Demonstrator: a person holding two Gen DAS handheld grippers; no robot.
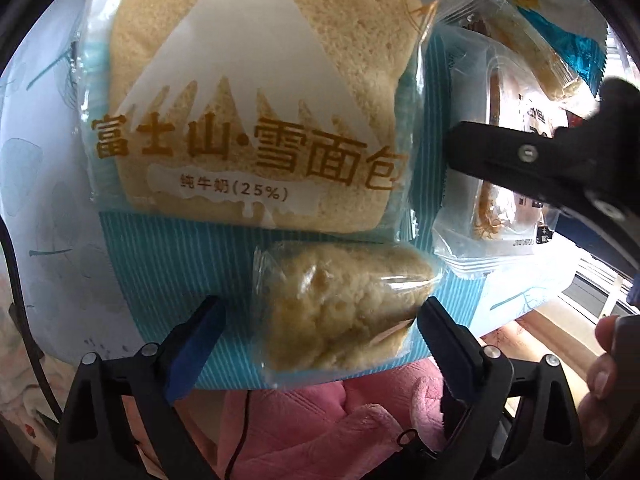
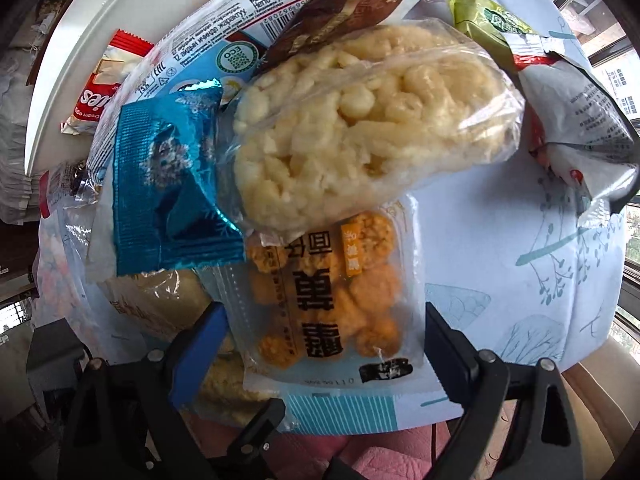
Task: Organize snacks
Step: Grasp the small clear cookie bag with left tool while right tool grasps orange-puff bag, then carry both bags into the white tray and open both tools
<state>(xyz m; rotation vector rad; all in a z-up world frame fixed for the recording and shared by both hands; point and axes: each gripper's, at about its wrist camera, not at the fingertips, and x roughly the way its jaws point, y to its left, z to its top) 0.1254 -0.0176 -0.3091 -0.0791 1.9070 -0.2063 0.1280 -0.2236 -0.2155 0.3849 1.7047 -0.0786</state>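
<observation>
Hovering wide open and empty-jawed, the left gripper [image 1: 322, 318] is straddling a small clear-wrapped cake [image 1: 340, 304] below the big bread bag [image 1: 256, 100], while the right gripper [image 2: 324, 324] is gaping around the orange cracker pack [image 2: 332, 300]. Next, likely closing on both.

A table [image 2: 500, 248] under a white cloth with teal leaf prints carries the lot. The sliced bread pack [image 1: 256, 100] lies flat on it, a small clear-wrapped cake [image 1: 340, 304] just below that pack, a pale wrapped pastry [image 1: 488, 200] just to its right.
</observation>
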